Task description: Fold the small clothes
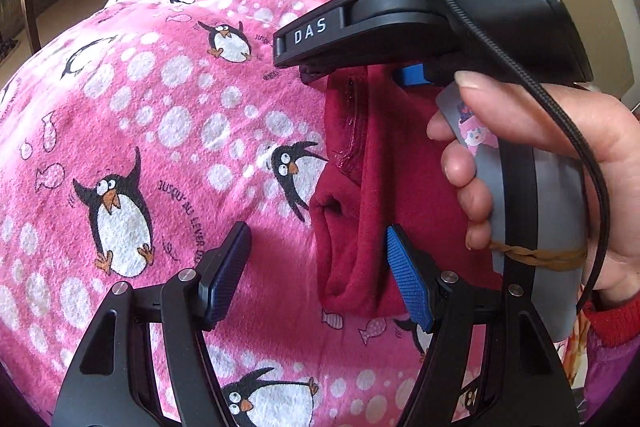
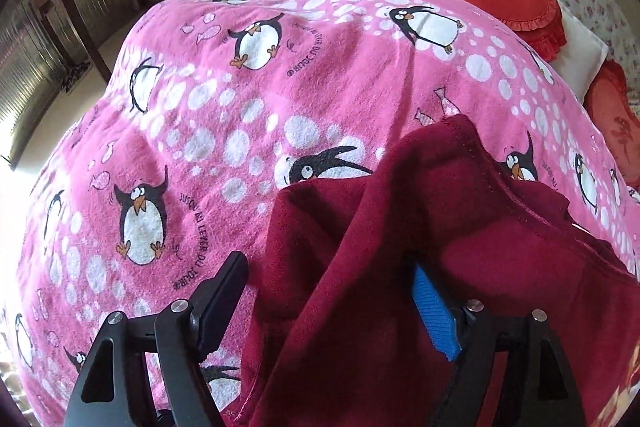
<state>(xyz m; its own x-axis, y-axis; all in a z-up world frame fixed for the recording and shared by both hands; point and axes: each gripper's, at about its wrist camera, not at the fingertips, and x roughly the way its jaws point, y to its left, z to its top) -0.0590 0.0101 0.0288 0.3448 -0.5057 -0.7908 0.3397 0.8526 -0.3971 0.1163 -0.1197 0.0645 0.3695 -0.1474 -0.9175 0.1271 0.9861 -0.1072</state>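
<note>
In the left wrist view, the left gripper (image 1: 318, 277) hangs with jaws wide over the bunched edge of the dark red garment (image 1: 352, 211) on the pink penguin blanket (image 1: 160, 99); bare blanket spreads leftward, and the hand-held right gripper (image 1: 400, 27) crowds in above. In the right wrist view, the right gripper (image 2: 332, 311) stands wide too, garment (image 2: 400, 227) draped between its fingers, unpinched.

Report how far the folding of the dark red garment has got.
Early stage. Done: the dark red garment lies on the pink penguin blanket, bunched and creased, with no neat fold showing. In hand: nothing is clamped; the right gripper is open with cloth draped between its fingers, and the left gripper is open over a rumpled edge. Left: flatten it, fold it, square the edges.
</note>
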